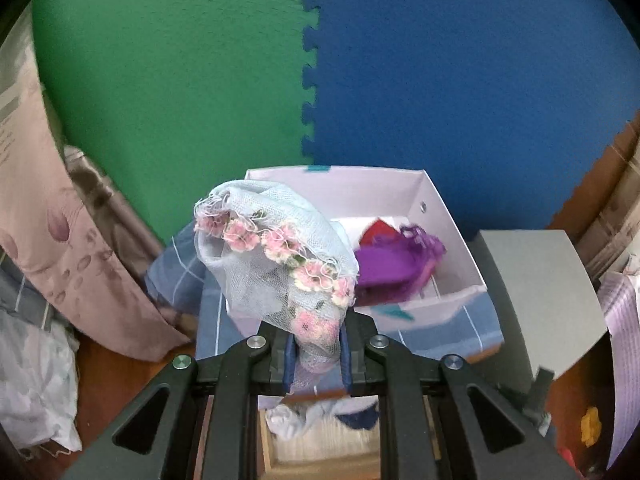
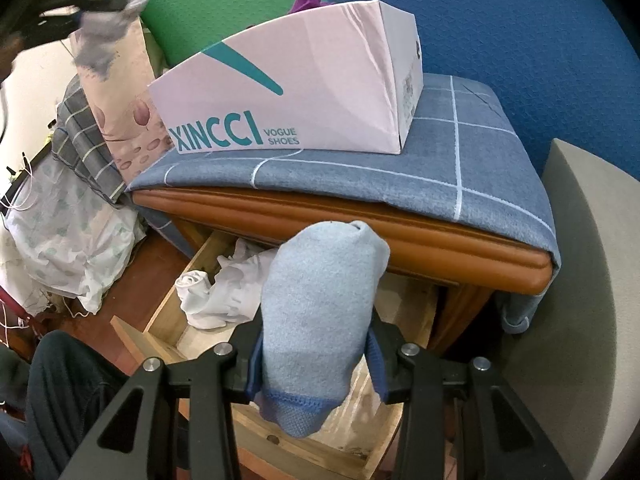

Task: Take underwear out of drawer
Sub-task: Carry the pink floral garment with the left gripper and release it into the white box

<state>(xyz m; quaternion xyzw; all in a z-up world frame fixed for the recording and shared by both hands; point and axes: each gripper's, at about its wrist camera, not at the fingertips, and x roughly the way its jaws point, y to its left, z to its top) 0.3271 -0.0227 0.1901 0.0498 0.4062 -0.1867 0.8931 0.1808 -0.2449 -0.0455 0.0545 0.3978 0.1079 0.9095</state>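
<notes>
Left gripper (image 1: 318,354) clamped the light, limp white mesh underwear with pink floral trim (image 1: 276,256), frame centre; bunched-fabric pinch suited. Right gripper (image 2: 316,354) gripped a soft pale-blue knit garment (image 2: 320,312).

Beyond your right jaws, the pale pink cardboard shoebox (image 2: 304,92) reads "XINCCI VOGUE SHOES" in teal on its side.

a bedroom: open clothes drawer (image 2: 224,280), bedding (image 2: 60,236), shoebox (image 2: 304,92).

Wooden nightstand (image 2: 400,236) at frame centre, blue checked cloth (image 2: 360,176) draped over it, pink shoebox (image 2: 288,92) on top
</notes>
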